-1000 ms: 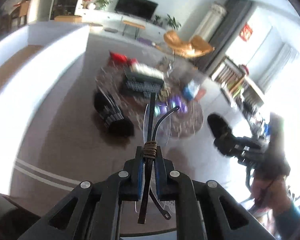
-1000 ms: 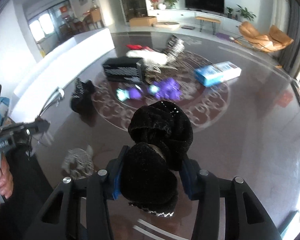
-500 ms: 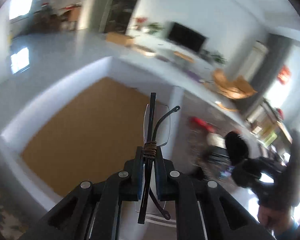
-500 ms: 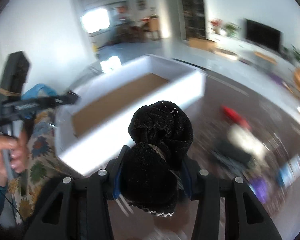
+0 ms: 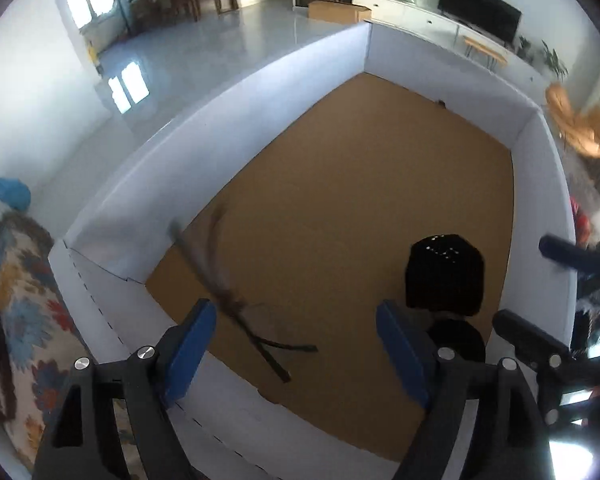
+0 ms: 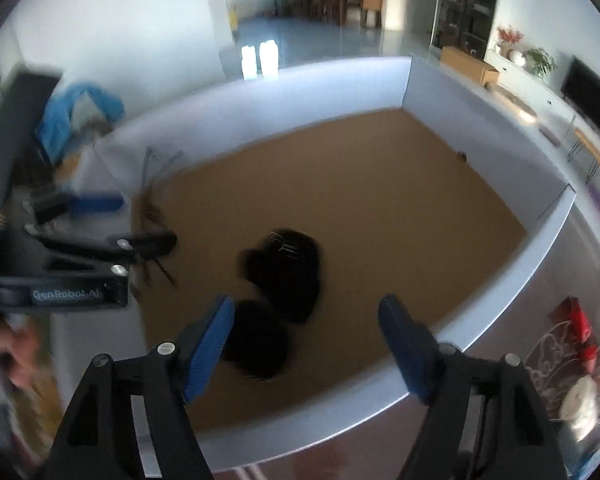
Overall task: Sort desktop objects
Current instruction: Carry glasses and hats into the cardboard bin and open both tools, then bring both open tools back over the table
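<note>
1. Patterned cushion (image 5: 23, 320) sat at far left of the left wrist view, outside the box, with a blue bag (image 5: 7, 194) above it

2. White-walled box (image 5: 227, 128) with a brown cardboard floor filled most of both views

3. Left gripper (image 5: 295, 354) pointed down over the box's near-left corner; jaws were opening, blue pads spread wide, nothing pressed between them

4. Glasses (image 5: 235, 300) were free of the pads, motion-blurred, over the box floor near the left wall and front corner; could not tell if they were resting on the floor or in the air

5. Black furry item (image 5: 444, 276), in two rounded lumps, was inside the box toward the right wall; in the right wrist view it was blurred (image 6: 287, 276) just ahead of the pads

6. Right gripper (image 6: 306, 348) pointed down over the box's front edge; jaws were opening, pads apart, the black item lay beyond the left pad and not squeezed

7. In the right wrist view a hand (image 6: 17, 350) at the left edge held the left gripper

8. Red object (image 6: 578, 320) lay on the dark glossy table (image 6: 540, 344) right of the box
</note>
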`<act>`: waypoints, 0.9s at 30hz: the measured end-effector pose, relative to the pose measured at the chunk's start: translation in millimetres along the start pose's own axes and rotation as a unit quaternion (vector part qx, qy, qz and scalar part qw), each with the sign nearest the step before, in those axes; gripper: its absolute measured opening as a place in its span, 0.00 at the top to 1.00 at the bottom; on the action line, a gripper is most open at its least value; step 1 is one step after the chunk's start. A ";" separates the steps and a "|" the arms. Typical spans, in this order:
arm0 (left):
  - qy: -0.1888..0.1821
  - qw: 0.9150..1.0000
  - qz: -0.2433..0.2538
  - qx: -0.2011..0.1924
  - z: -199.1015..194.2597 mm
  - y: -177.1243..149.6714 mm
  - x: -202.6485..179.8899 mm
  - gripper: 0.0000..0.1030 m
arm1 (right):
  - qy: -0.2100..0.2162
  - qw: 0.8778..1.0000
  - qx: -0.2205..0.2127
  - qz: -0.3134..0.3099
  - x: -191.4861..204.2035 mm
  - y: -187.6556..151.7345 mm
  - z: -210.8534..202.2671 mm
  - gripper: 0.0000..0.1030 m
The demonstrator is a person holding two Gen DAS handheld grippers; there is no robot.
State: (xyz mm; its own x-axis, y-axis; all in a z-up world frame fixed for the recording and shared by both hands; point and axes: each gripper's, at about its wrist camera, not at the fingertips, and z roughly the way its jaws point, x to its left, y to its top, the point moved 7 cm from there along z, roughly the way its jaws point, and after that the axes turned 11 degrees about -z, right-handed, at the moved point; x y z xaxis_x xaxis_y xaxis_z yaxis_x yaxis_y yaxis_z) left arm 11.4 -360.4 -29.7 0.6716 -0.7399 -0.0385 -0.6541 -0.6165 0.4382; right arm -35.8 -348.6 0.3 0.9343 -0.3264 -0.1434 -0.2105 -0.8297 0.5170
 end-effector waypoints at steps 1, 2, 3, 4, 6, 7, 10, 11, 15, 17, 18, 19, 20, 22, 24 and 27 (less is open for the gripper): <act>0.004 1.000 0.005 0.003 1.6 -2.5 -2.7 0.21 | -0.005 1.000 0.001 -0.014 2.3 -1.7 0.1 0.26; 0.008 1.000 0.015 0.010 4.9 -6.1 -8.2 0.21 | -0.007 1.000 0.002 -0.024 5.0 -3.8 -1.4 0.26; 0.016 0.999 0.032 0.019 10.7 -11.0 -13.6 0.21 | -0.008 1.000 0.005 -0.028 6.9 -5.5 -2.7 0.26; 0.033 0.998 0.047 0.022 15.9 -13.0 -8.7 0.20 | -0.009 1.000 0.007 -0.028 6.8 -7.7 -4.6 0.26; 0.067 0.994 0.082 0.011 20.2 -13.5 -13.2 0.19 | -0.007 1.000 0.011 -0.025 4.3 -8.2 -3.9 0.26; 0.078 0.993 0.090 0.012 20.5 -17.0 -15.8 0.20 | -0.006 1.000 0.010 -0.024 4.5 -9.2 -4.8 0.26; 0.066 0.995 0.080 0.016 14.5 -28.9 -18.5 0.20 | -0.008 1.000 0.007 -0.023 2.7 -11.8 -3.1 0.26; 0.061 0.995 0.077 0.010 11.1 -32.5 -18.9 0.20 | -0.007 1.000 0.005 -0.023 2.2 -12.5 -4.6 0.26; 0.047 0.997 0.057 -0.013 1.5 -37.0 -23.4 0.19 | 0.002 1.000 -0.025 -0.018 0.8 -16.3 -15.6 0.27; 0.017 0.998 0.027 -0.056 -21.7 -38.9 -22.6 0.19 | -0.022 0.998 -0.066 0.011 -9.2 -24.8 -40.0 0.24; 0.001 0.997 0.020 -0.078 -34.7 -41.4 -23.3 0.19 | -0.032 0.995 -0.089 0.029 -16.2 -32.8 -54.6 0.19; -0.014 0.995 0.015 -0.098 -49.6 -44.7 -27.0 0.19 | -0.043 0.992 -0.113 0.048 -24.8 -45.4 -70.8 0.07; -0.030 0.993 0.015 -0.114 -64.2 -49.4 -33.7 0.19 | -0.058 0.988 -0.127 0.060 -32.3 -57.4 -82.7 0.00; -0.065 0.989 0.023 -0.130 -87.2 -60.2 -51.1 0.19 | -0.092 0.984 -0.136 0.076 -48.0 -90.0 -103.2 0.00; -0.116 0.983 0.044 -0.134 -112.0 -81.5 -83.1 0.19 | -0.128 0.980 -0.121 0.093 -68.4 -135.6 -115.9 0.00; -0.176 0.973 0.094 -0.119 -129.3 -110.7 -127.9 0.11 | -0.164 0.973 -0.074 0.147 -99.0 -225.7 -126.2 0.00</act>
State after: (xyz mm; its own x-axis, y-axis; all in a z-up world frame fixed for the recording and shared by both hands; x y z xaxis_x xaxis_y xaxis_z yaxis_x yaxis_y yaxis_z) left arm 42.9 -162.7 42.8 0.3601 -0.9057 -0.2236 -0.6268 -0.4124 0.6611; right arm -44.5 -71.9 4.3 0.6925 -0.6871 -0.2200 -0.3887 -0.6121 0.6886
